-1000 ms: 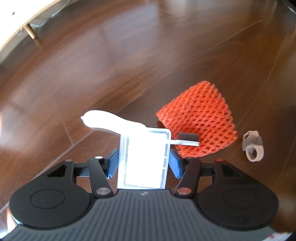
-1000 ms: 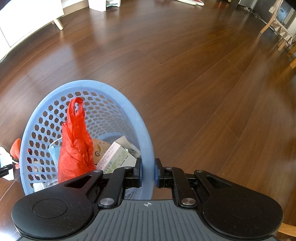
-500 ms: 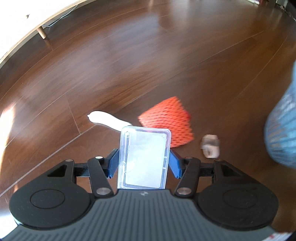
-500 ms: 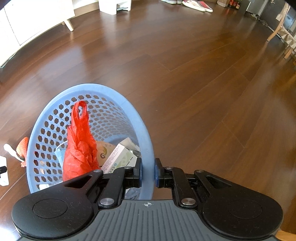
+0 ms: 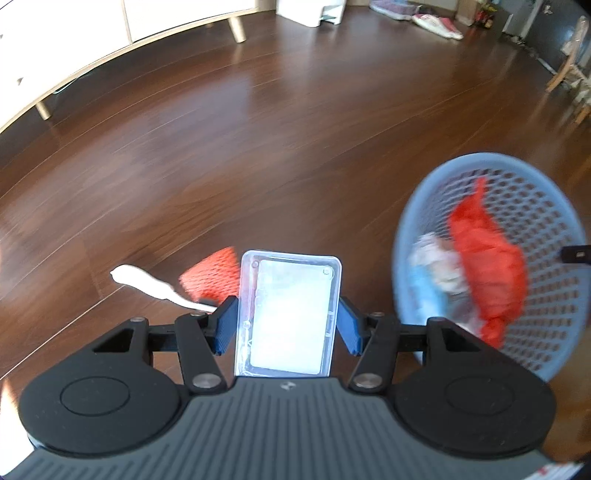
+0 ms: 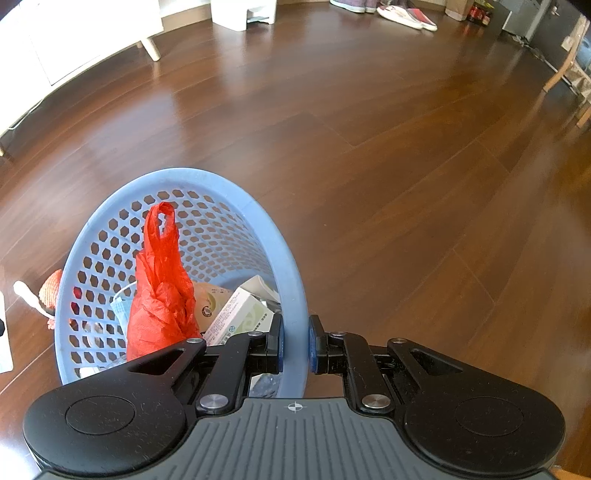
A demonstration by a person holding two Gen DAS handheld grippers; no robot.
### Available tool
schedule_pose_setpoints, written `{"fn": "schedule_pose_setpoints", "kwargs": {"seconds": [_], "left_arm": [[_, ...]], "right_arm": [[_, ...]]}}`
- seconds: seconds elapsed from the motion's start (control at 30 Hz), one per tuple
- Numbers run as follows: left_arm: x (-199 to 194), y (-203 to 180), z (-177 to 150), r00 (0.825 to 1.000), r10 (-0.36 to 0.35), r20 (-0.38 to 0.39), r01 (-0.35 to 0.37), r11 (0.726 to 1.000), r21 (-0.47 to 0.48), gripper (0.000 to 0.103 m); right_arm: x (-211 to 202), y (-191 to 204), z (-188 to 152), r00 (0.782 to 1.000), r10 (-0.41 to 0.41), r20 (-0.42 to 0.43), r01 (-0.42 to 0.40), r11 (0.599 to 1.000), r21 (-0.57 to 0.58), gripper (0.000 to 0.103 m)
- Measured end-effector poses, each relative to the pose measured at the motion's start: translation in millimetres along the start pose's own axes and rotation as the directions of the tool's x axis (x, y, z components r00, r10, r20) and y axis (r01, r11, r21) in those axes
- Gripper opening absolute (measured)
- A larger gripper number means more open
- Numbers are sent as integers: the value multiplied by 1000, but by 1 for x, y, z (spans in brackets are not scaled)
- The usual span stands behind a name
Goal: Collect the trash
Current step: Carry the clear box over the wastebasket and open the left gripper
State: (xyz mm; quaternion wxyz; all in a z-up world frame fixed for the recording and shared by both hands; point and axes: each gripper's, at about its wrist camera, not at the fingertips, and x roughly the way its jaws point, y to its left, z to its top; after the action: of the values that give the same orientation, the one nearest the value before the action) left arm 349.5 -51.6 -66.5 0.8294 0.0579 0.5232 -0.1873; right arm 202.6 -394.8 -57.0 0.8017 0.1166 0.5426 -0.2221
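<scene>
My left gripper [image 5: 287, 321] is shut on a clear plastic box [image 5: 288, 314], held upright above the floor. Behind it on the floor lie an orange foam net [image 5: 214, 277] and a white toothbrush [image 5: 151, 286]. To the right stands the blue perforated basket [image 5: 546, 192], tilted, with a red plastic bag [image 5: 487, 269] and other trash inside. My right gripper [image 6: 294, 347] is shut on the blue basket's rim [image 6: 295, 295]; inside I see the red bag [image 6: 162, 291], a green-white carton [image 6: 240, 314] and a blue mask [image 6: 120, 306]. The net [image 6: 51, 290] and toothbrush [image 6: 31, 295] show left of the basket.
Dark wooden floor all around. A white cabinet on wooden legs [image 5: 236, 29] runs along the far left wall. A white bin [image 6: 243, 14] and shoes [image 6: 406, 16] lie at the back. Wooden chair legs [image 6: 557, 74] stand far right.
The left gripper has lifted and swung right with the box, bringing the blue basket into its view. The right gripper has raised and tilted the basket slightly.
</scene>
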Motion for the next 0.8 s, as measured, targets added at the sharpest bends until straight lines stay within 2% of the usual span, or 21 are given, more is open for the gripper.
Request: {"fn": "schedule_pose_setpoints", "kwargs": {"seconds": [0.23, 0.5, 0.8], "left_arm": [[-17, -32, 11, 996, -80, 41, 82, 995, -55, 52], [-22, -77, 25, 983, -174, 60, 176, 984, -41, 52], [5, -106, 33, 985, -174, 13, 175, 983, -56, 53]], "right_arm": [[6, -4, 2, 1000, 4, -4, -4, 1000, -7, 9], [9, -4, 2, 1000, 7, -5, -7, 1000, -9, 9], [10, -5, 0, 1000, 17, -7, -17, 1000, -9, 9]]}}
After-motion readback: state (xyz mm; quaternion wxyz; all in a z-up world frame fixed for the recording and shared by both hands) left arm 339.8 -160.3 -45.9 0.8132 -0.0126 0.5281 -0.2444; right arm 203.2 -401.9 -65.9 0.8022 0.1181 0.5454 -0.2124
